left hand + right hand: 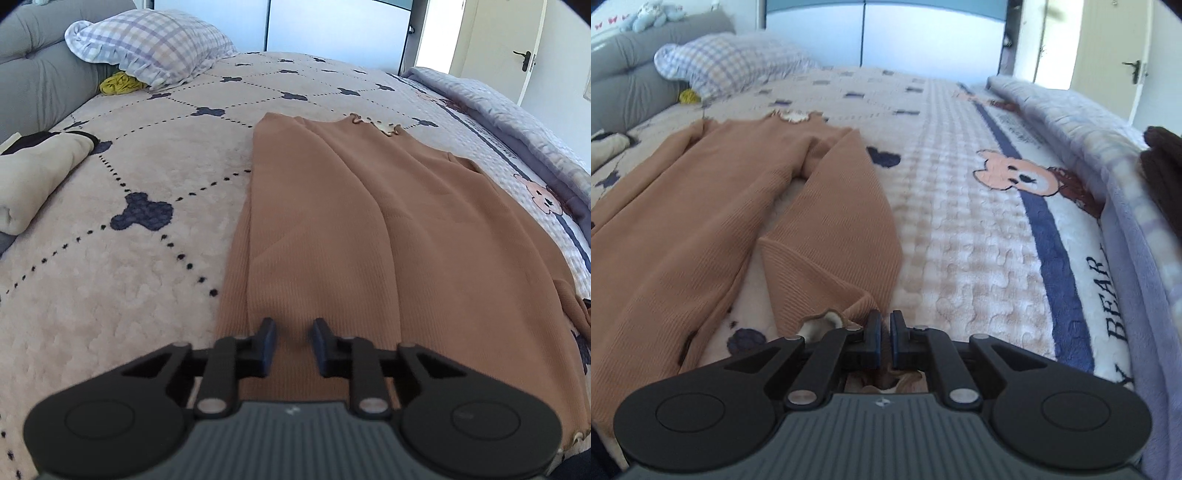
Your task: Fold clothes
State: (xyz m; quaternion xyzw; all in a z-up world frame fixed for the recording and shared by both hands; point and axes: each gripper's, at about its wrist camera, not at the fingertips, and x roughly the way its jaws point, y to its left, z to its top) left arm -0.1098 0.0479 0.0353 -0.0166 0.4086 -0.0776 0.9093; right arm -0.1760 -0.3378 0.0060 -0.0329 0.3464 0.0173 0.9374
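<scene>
Handling the brown knit garment calls for allowance for a light, soft, ribbed fabric with no stiffness of its own: judged from its drape, it will sag and stretch from any single held point, cling slightly to the fleecy bed, and crease wherever it is dragged rather than lifted. It is not fragile, though the scalloped cream trim at the neckline and at the cuff could snag. Recommended holds are the firm edges, namely hem corners, cuffs and shoulder seams, taken as a matched pair so that the cloth hangs level. The garment lies flat on the bed, neckline at the far end toward the checked pillow, body running back toward both cameras. The left claw sits over the near end of the body, released, its fingers apart with ribbed cloth showing in the gap beneath them; whether the tips touch the cloth cannot be told. The right claw is at the near end of the outlying sleeve, just beside the trimmed cuff, clenched to a narrow slit with brown fabric bunched up into the slit, so it appears to be grasping the sleeve end. The sleeve lies angled away from the body, with bare blanket between them
</scene>
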